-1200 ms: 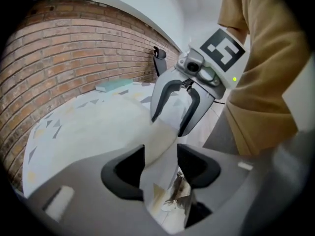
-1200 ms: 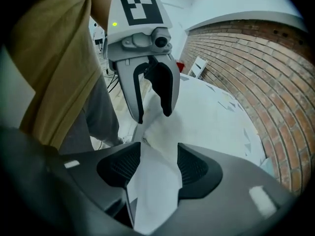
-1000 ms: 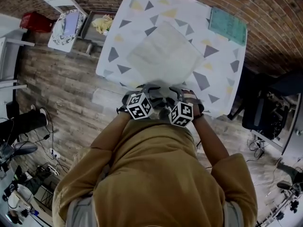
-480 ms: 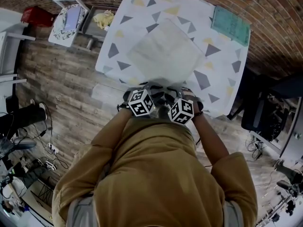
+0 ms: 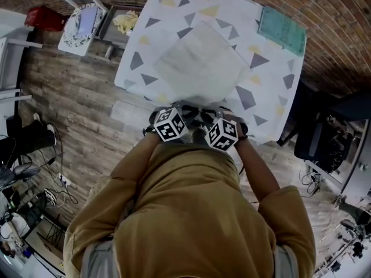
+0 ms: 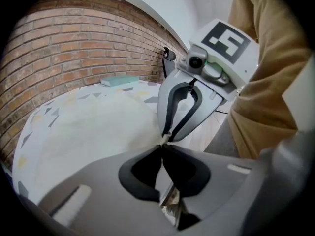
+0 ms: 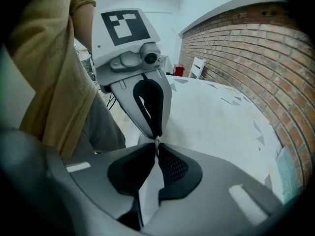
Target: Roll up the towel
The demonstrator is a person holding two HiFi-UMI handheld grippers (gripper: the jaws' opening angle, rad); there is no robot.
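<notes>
Soft, even indoor light leaves no hard shadows. In the head view the pale tabletop is brightest, while the floor and the corners go dim. Both gripper views bend the brick wall and blacken at the edges. Up close, the left tongs and right tongs look slightly soft.

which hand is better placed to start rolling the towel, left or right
Neither clearly: the left gripper and right gripper have both just closed on the towel's near end, side by side, so both should probably roll together.
</notes>
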